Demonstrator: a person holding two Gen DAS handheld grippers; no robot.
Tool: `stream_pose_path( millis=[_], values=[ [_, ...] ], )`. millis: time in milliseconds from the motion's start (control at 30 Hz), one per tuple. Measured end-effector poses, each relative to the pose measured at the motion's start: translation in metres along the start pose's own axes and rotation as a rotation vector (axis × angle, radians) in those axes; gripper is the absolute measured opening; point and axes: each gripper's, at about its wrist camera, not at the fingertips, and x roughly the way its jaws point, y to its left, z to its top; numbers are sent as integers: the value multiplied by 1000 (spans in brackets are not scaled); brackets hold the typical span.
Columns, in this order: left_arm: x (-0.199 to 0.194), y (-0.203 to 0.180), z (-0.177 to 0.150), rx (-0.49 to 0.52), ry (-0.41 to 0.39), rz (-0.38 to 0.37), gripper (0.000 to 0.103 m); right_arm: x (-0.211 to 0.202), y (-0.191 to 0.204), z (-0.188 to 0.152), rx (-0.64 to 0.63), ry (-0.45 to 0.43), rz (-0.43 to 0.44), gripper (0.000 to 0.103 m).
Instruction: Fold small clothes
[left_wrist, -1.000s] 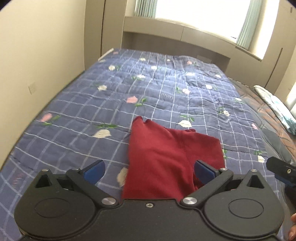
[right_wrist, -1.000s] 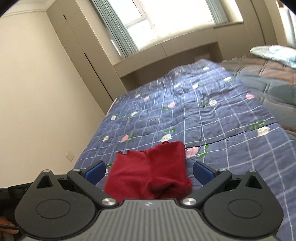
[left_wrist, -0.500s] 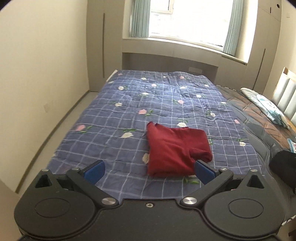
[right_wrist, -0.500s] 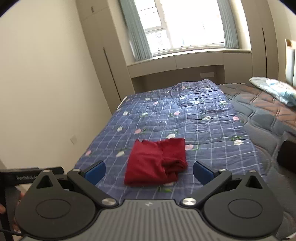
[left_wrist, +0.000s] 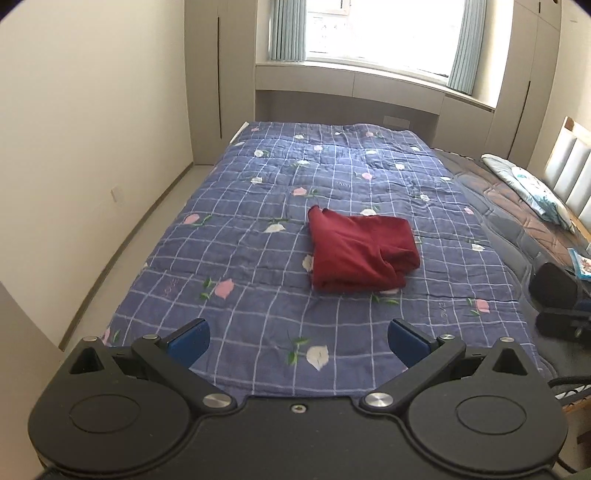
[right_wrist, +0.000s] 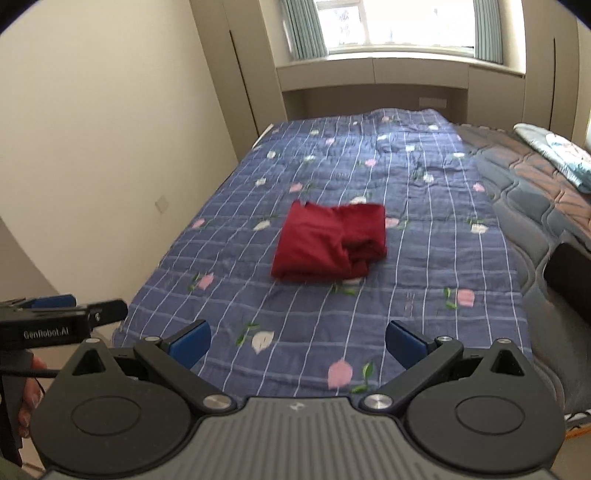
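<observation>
Pulling both claws back is what I have just done: a second ago the red cloth filled the space between the fingers, and now it lies far off on the bed. My left claw (left_wrist: 298, 341) is wide open and holds nothing. My right claw (right_wrist: 297, 341) is wide open too, and empty. In the right view I can see the left tool poking in at the edge, with a bit of the hand (right_wrist: 30, 387) that holds it.

The red garment (left_wrist: 360, 253) sits near the middle of the blue quilt (left_wrist: 240, 266), well apart from both claws. It looks folded into a small, thick bundle, with one rolled end on the right side. I think this piece is done, or very close to done. That rolled end is a bit lumpy, so it may want one more pat.

The quilt has white squares and little pink and white flowers, and it looks soft and a bit bumpy. To the right is a brown mattress (left_wrist: 517, 206) with a pillow (left_wrist: 532, 184) on it. A bright window (left_wrist: 380, 33) with blue curtains is at the far end. Plain pale walls are on the left.
</observation>
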Motion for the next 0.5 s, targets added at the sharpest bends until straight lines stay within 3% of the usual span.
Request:
stream_pose_path(
  millis=[500],
  values=[
    [-16,-17,-5,20,-10,14,102,-16,-22,-8,62,-43,-7,103]
  ],
)
